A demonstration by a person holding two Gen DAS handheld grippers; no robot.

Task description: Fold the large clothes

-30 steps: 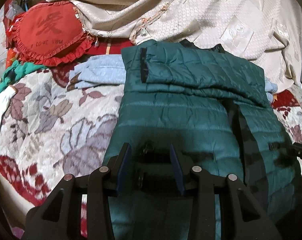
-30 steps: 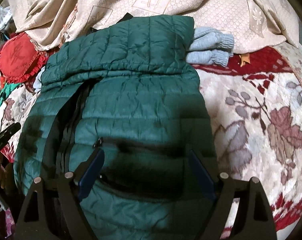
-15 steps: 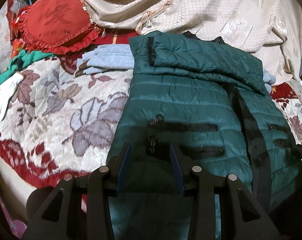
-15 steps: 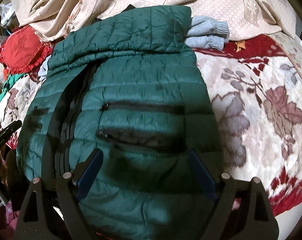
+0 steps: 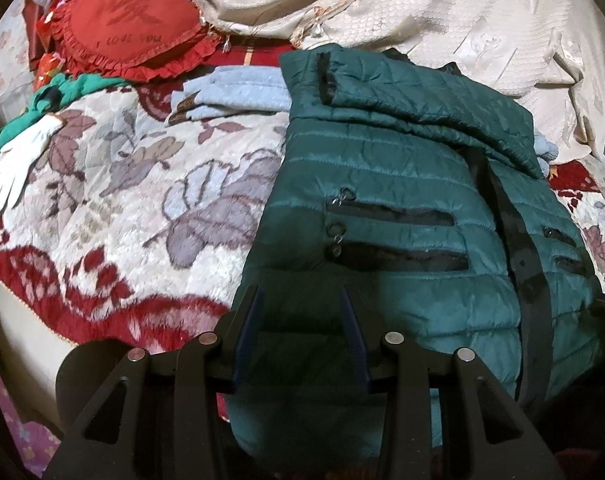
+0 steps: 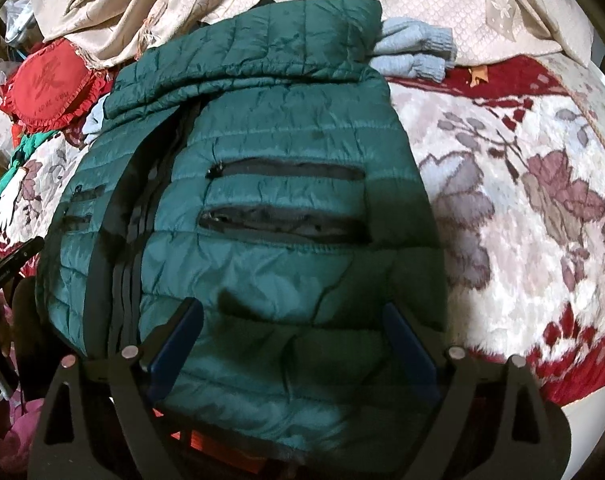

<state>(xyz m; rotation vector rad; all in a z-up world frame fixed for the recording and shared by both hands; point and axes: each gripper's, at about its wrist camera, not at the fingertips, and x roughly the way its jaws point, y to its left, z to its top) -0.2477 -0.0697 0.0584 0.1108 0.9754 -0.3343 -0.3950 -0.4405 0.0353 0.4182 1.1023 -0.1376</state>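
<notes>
A dark green quilted jacket (image 5: 402, 208) lies flat on a bed covered by a cream blanket (image 5: 114, 200) patterned with mauve leaves and red borders. The jacket's front faces up, its black zipper strip (image 5: 518, 248) running down the middle and two black pocket openings on each side. A sleeve (image 5: 402, 96) is folded across the top of the jacket, and the hem end hangs toward the near edge of the bed.

The left gripper (image 5: 300, 340) sits low over the hem on the jacket's left half, its blue-padded fingers (image 5: 248, 332) a moderate gap apart with green fabric showing between them (whether they touch the cloth cannot be told). The right gripper (image 6: 294, 344) is over the hem of the other half, its fingers (image 6: 178, 340) spread wide, and the puffed fabric fills the space between them without being pinched.

A light blue knit garment (image 6: 414, 54) lies under the far end of the jacket, its cuffs sticking out on the right and more of it showing on the left. Farther left, a red frilled heart cushion (image 5: 130, 28) reads "I LOVE YOU". A white glove (image 5: 14, 168) and a green cloth (image 5: 42, 108) lie near the left edge. A beige embroidered coverlet (image 5: 442, 12) is bunched along the back.
</notes>
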